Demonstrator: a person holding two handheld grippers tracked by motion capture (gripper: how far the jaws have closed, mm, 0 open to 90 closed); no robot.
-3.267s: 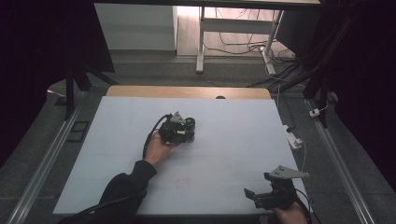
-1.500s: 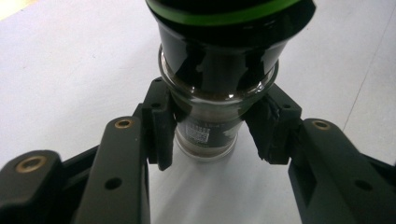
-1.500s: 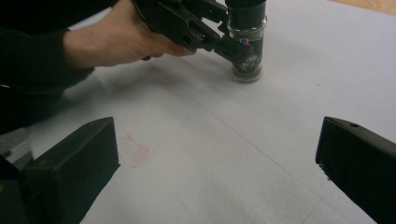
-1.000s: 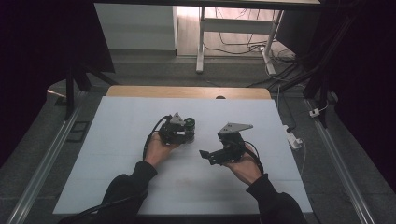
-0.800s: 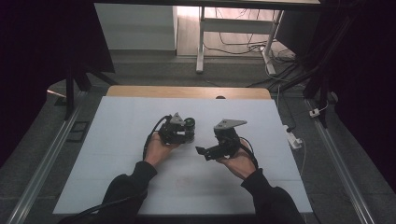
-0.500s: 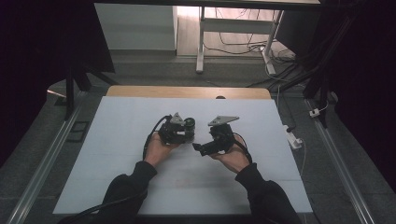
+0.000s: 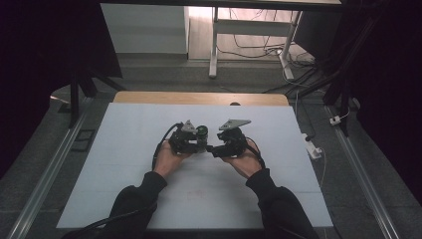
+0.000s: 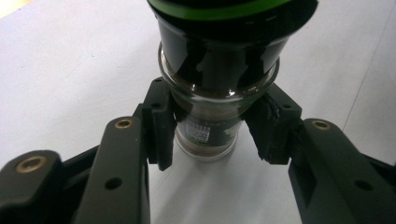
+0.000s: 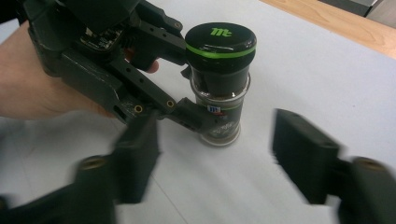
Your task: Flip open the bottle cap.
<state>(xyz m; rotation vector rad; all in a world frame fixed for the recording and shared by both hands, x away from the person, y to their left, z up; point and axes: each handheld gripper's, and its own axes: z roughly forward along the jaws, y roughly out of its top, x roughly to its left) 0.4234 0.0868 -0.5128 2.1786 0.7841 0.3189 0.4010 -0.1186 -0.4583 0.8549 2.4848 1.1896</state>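
Spice jar (image 9: 219,84), glass body with black cap and green band, is stood upright on the white table (image 7: 124,149), near centre. Its lower body is clamped between the pads (image 8: 161,123) of the left gripper (image 8: 212,128). The right gripper (image 9: 215,161) is held just beside it, jaws spread wide, nothing gripped, jar seen between them. Both hands (image 7: 166,157) are seen close together.

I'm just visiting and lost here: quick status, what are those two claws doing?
Left gripper shut on spice jar, jar upright on white table. Right gripper open, facing the jar. Nothing in the way.
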